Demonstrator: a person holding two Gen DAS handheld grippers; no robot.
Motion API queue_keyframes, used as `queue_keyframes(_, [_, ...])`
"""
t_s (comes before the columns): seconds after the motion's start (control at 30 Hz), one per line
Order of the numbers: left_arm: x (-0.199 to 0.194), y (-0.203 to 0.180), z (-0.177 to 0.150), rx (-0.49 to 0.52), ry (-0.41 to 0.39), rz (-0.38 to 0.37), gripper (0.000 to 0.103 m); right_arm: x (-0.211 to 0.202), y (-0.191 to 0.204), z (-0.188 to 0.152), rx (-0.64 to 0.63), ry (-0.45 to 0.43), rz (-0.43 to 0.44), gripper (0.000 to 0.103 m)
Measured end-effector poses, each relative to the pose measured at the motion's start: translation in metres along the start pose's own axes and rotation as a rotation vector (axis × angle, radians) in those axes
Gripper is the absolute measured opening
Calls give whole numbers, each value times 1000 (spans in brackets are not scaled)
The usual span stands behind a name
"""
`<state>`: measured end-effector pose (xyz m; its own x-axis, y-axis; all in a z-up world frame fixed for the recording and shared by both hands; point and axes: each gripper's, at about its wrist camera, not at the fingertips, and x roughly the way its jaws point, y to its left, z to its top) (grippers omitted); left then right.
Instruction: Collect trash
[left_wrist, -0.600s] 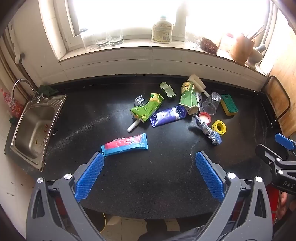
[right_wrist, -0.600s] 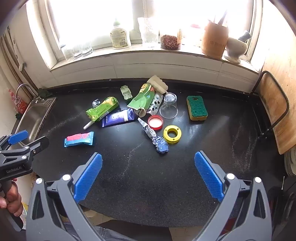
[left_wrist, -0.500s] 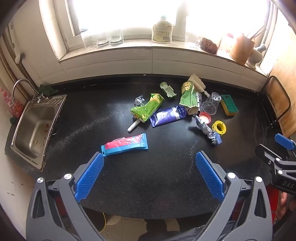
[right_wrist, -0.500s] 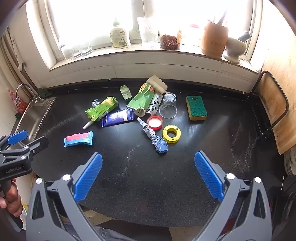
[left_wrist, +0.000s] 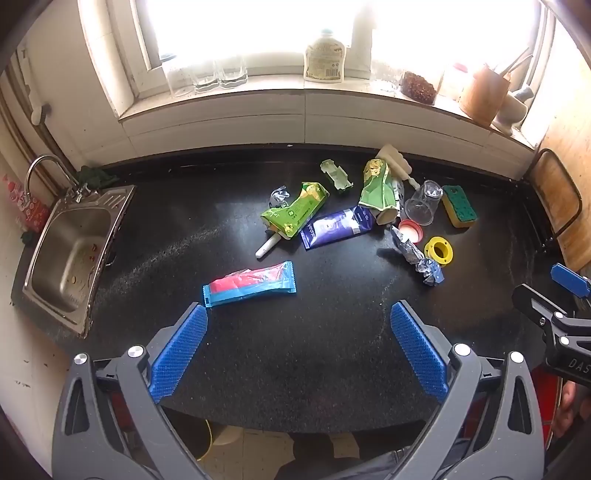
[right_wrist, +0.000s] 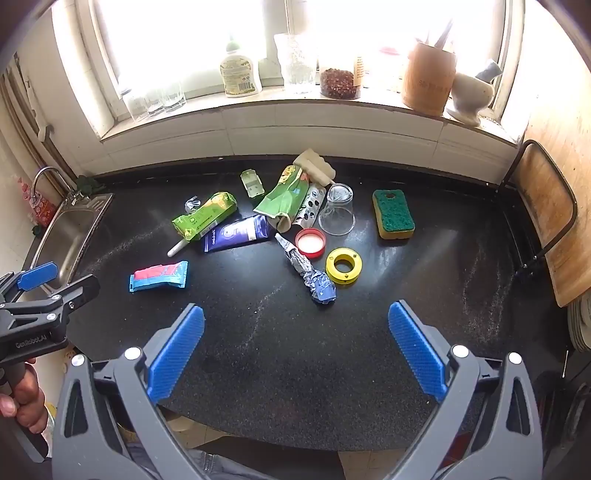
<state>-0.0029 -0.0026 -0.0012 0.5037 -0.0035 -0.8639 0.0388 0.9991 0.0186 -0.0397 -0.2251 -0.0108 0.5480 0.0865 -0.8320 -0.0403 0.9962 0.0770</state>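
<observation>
Both the left gripper (left_wrist: 297, 345) and right gripper (right_wrist: 295, 347) gape empty. The pink-blue wrapper (left_wrist: 249, 283) lies just ahead of the left jaws, long axis crosswise, nearer the left than the right.

Red-and-blue wrapper (left_wrist: 249, 283), green pouch (left_wrist: 293, 215), yellow ring (right_wrist: 344, 265), black counter (right_wrist: 295, 332).

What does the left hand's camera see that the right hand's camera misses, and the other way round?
Only the left wrist view shows the whole sink basin and the right gripper at its edge. Only the right wrist view shows the left gripper, the hand holding it, and the mortar clearly. Both share the black counter, the pink-and-blue wrapper and the yellow ring.
</observation>
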Motion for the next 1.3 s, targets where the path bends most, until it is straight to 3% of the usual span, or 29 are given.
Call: queue_keyframes(1.3, [-14,-11,-4,5,-4,-1,97,-8,-1,-7,0,2,21,97])
